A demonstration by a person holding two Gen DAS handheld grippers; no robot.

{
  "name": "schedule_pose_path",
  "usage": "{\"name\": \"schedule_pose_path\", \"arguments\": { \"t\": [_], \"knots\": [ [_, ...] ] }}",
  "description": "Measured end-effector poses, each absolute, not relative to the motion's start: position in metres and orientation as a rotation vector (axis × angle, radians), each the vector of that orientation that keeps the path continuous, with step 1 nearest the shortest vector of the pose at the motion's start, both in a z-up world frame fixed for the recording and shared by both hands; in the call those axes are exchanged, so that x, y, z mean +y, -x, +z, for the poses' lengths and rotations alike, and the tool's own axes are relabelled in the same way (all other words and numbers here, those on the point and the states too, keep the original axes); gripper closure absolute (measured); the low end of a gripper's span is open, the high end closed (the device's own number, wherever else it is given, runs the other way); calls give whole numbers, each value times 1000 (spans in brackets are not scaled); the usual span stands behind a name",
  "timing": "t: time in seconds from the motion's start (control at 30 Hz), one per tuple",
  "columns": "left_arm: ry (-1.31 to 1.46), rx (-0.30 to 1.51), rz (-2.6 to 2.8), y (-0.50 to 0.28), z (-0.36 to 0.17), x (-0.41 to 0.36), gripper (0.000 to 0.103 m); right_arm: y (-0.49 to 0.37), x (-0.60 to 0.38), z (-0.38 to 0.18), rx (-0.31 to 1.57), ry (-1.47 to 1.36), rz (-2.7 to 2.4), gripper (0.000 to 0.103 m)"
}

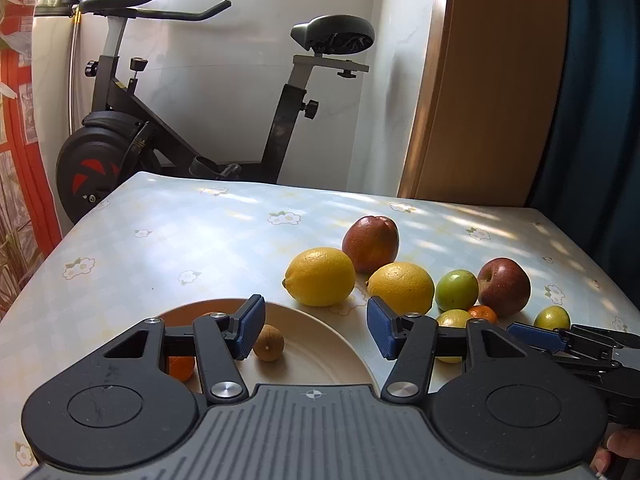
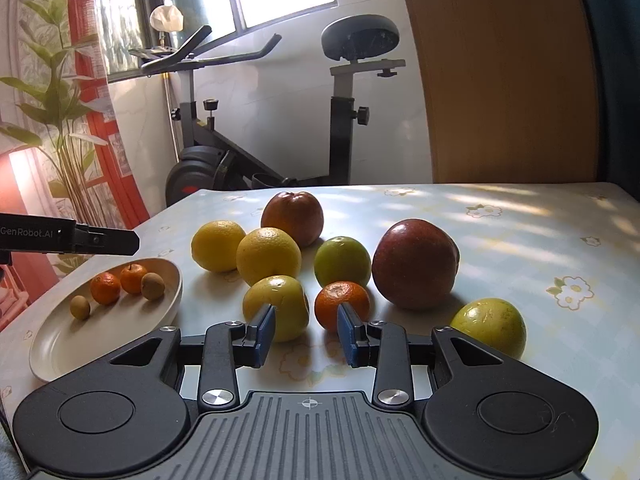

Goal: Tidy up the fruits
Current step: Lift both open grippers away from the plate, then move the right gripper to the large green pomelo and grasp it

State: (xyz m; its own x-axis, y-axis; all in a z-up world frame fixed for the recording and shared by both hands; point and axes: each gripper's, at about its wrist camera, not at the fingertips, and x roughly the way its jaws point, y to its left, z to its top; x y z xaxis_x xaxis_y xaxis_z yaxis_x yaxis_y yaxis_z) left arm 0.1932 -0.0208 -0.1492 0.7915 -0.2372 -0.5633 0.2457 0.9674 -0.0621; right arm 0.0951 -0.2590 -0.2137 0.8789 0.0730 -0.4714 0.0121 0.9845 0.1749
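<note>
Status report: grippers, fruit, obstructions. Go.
Left gripper open over plate. Right gripper open, low, near tangerine. Four small fruits plated, nine on table. Yellow-green fruit crowds the tangerine.

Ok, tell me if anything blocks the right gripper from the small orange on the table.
Nothing visible does. The right gripper is open, and the small orange sits just ahead of it, slightly right of centre. A yellow-green fruit sits close on the left, so the left finger could brush it.
</note>
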Motion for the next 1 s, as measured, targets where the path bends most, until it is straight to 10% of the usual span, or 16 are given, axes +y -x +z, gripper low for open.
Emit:
{"name": "schedule_pose_path", "arguments": {
  "t": [1.0],
  "knots": [
    [2,627,-267,-194,-153,-24,44,-85,-273,-205,499,-183,1,71]
  ]
}}
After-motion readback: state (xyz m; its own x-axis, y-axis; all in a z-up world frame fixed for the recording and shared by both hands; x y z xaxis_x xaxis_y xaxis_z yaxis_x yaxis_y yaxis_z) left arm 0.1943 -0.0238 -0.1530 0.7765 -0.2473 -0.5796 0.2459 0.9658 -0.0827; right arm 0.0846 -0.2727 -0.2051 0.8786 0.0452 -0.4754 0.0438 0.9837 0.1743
